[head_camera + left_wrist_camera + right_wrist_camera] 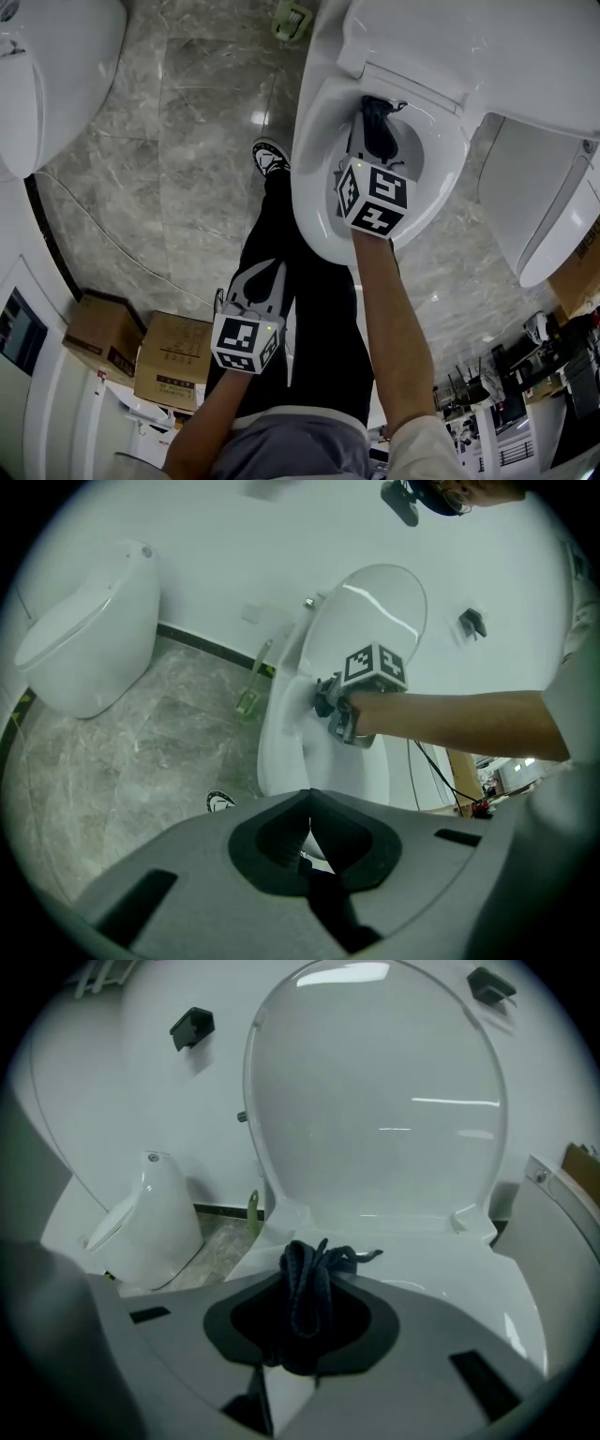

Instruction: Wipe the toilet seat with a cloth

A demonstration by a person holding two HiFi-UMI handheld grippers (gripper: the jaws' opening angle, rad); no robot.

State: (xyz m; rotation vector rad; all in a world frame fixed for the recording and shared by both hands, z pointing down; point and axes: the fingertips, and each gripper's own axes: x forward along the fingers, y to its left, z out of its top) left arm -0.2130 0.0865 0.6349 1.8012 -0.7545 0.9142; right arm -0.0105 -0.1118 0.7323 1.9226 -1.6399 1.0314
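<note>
I am holding the dark cloth (pixel 307 1288) clamped in the right gripper (pixel 305 1340). I am working it at the far end of the toilet seat (pixel 314 159), just in front of the hinge where the raised lid (pixel 375 1101) stands. The cloth seems to be touching the seat there, though I cannot be sure of the contact. The left gripper (pixel 255 281) is hanging back over my leg with its jaws together and nothing in them, well apart from the toilet.

I am judging the wipe as under way, not finished. The seat is showing white and glossy all round, with no streaks or marks, so I cannot tell which arcs are already done. The left and right sides and the near curve are probably what I am facing next.

The lid is blocking any travel farther back. The seat's inner edge drops into the bowl, so I am watching that the cloth does not slip in. Left of the toilet there is open marble floor (pixel 187 141) with only my shoe (pixel 270 157) beside the bowl. On the right another white fixture (pixel 544 206) is standing near — less room there.
</note>
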